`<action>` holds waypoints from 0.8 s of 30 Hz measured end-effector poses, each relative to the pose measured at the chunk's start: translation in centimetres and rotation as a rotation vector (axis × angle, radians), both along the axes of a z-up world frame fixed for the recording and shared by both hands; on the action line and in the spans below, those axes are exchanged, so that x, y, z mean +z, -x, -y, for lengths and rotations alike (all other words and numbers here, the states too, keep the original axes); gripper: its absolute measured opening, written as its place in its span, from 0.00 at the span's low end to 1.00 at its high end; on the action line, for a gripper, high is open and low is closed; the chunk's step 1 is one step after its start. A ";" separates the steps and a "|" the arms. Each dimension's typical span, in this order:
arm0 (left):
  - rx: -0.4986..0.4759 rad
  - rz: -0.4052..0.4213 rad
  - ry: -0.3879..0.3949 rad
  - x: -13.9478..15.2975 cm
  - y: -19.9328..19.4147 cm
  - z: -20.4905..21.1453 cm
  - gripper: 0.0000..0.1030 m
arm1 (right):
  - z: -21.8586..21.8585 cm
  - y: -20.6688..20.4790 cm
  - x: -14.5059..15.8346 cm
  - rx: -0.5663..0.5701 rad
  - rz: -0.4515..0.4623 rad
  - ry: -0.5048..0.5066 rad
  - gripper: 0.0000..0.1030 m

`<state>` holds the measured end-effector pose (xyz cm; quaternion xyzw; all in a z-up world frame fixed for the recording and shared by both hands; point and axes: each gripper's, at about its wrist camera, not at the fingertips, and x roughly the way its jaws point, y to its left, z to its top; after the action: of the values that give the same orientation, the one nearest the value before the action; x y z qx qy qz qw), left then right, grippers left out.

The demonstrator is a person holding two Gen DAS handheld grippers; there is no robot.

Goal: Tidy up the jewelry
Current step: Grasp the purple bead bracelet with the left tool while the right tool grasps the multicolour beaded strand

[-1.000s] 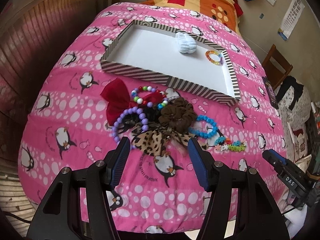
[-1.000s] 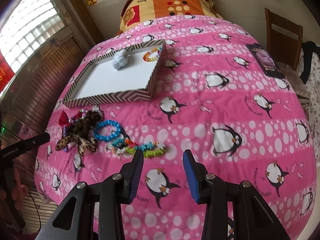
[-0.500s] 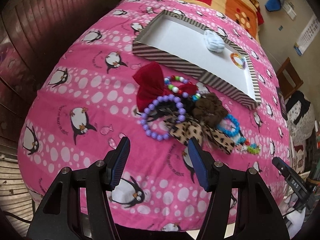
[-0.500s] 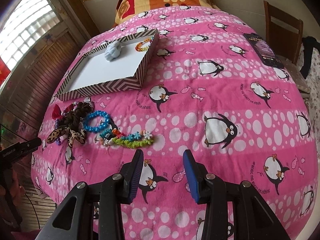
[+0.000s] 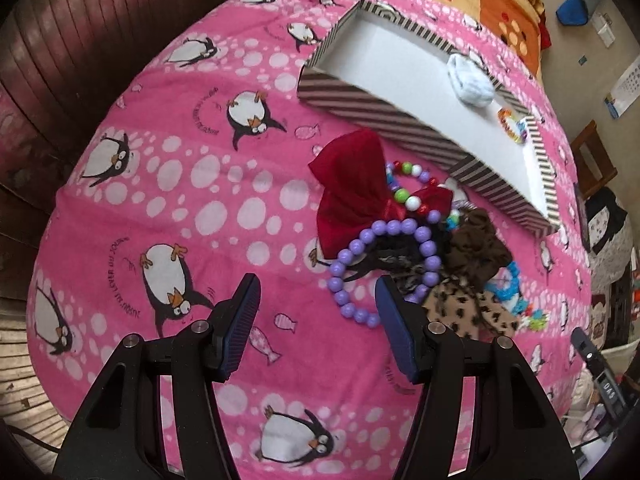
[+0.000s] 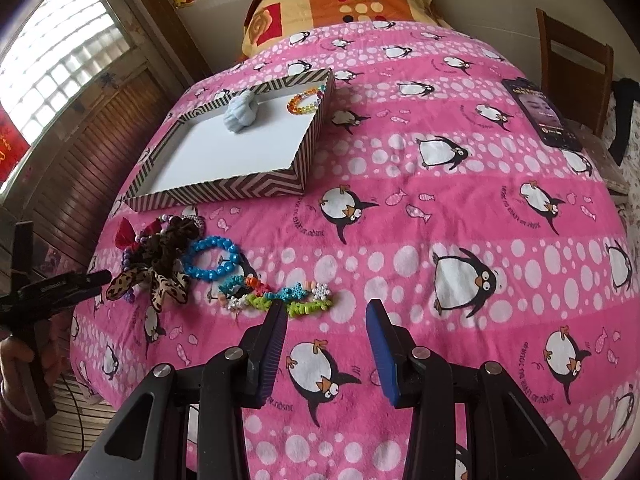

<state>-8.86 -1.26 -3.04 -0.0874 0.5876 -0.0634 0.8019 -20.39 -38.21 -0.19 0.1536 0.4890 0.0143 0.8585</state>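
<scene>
A pile of jewelry lies on the pink penguin bedspread: a red bow (image 5: 352, 188), a purple bead bracelet (image 5: 384, 268), a brown scrunchie (image 5: 476, 244), a leopard bow (image 5: 464, 312), a blue bead bracelet (image 6: 212, 260) and a green and multicoloured strand (image 6: 280, 296). A striped tray (image 5: 376, 116) holds a pale blue scrunchie (image 5: 468, 80) and a rainbow bracelet (image 6: 306, 100). My left gripper (image 5: 316, 292) is open and empty, just left of the purple bracelet. My right gripper (image 6: 326, 312) is open and empty, near the green strand.
A phone (image 6: 540, 114) lies on the bed at the right. A wooden chair (image 6: 572, 60) stands beyond it. An orange pillow (image 6: 340, 4) lies at the head of the bed. Wooden wall panels (image 5: 60, 40) run along the left side.
My left gripper has moved left and closer to the bed, so the pile now sits to its right. My right gripper has edged closer to the green strand. Both stay open.
</scene>
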 end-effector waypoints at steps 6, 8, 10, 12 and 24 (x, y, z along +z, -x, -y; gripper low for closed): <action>-0.037 -0.023 -0.027 -1.5 -0.5 0.4 0.58 | -0.7 -1.3 -1.3 0.005 -0.019 0.001 0.38; -0.043 -0.024 -0.039 -1.8 -0.6 0.6 0.58 | -0.9 -1.7 -1.9 0.004 -0.025 0.001 0.36; -0.053 -0.014 -0.047 -1.9 -0.7 0.9 0.58 | -1.2 -2.4 -2.6 0.014 -0.039 0.018 0.34; -0.068 -0.008 -0.053 -1.9 -0.8 1.3 0.58 | -1.4 -3.0 -3.6 0.013 -0.060 0.036 0.31; -0.082 0.023 -0.019 -1.8 -0.8 0.9 0.08 | -2.5 -2.5 -3.2 0.048 0.000 0.052 0.11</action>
<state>-8.10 -2.17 -4.88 -0.0548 0.5819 -0.0916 0.8062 -17.92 -35.70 -3.37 0.1194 0.4928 0.0222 0.8616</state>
